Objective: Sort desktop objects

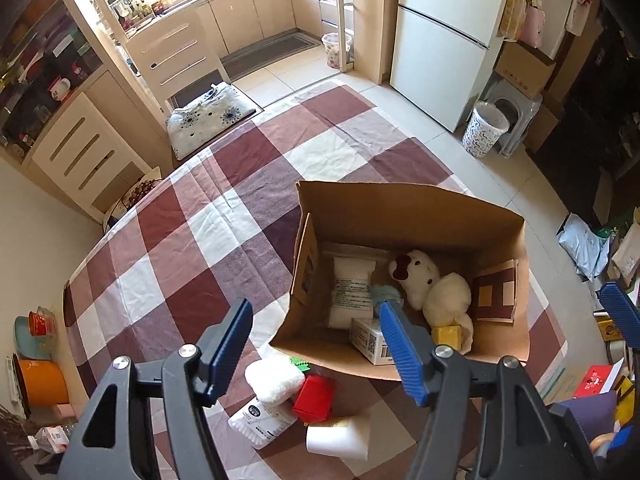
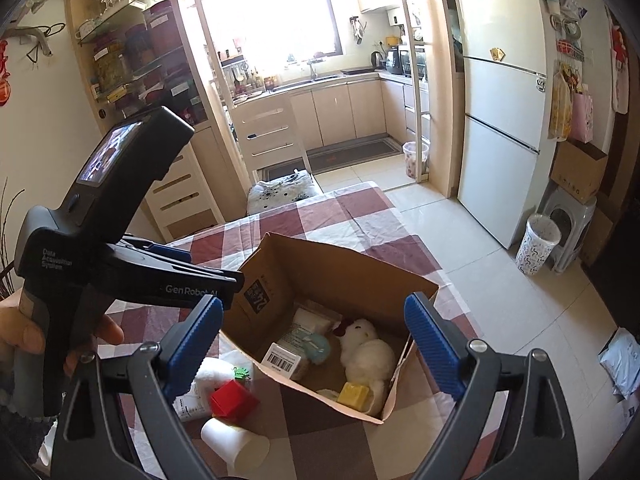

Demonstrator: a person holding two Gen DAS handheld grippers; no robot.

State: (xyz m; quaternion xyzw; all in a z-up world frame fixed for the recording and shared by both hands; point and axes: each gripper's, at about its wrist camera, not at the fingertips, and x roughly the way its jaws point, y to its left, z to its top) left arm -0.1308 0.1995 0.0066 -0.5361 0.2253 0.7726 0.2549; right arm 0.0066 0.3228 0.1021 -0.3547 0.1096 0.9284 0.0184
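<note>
An open cardboard box [image 1: 404, 212] [image 2: 344, 264] stands on the checked tablecloth. Inside lie a white plush toy [image 1: 436, 284] [image 2: 366, 350], a white packet [image 1: 352, 288], a barcoded small box [image 1: 370, 340] [image 2: 282, 360], a yellow block [image 1: 446, 335] [image 2: 353, 395] and a pale blue ball [image 2: 318, 347]. Left of the box lie a red cube [image 1: 314, 398] [image 2: 234, 399], a white paper cup [image 1: 338, 438] [image 2: 234, 446], a white towel [image 1: 274, 380], a cotton swab pack [image 1: 262, 424] and a small green piece [image 2: 241, 372]. My left gripper [image 1: 316, 344] is open and empty above these. My right gripper [image 2: 314, 344] is open and empty above the box.
The left handheld gripper body [image 2: 104, 216] fills the left of the right wrist view. A chair with cushion [image 1: 208, 116] stands at the table's far end. A white fridge [image 1: 444, 40] and a patterned bin [image 1: 484, 128] stand on the right. Bowls and clutter [image 1: 38, 360] lie on the floor left.
</note>
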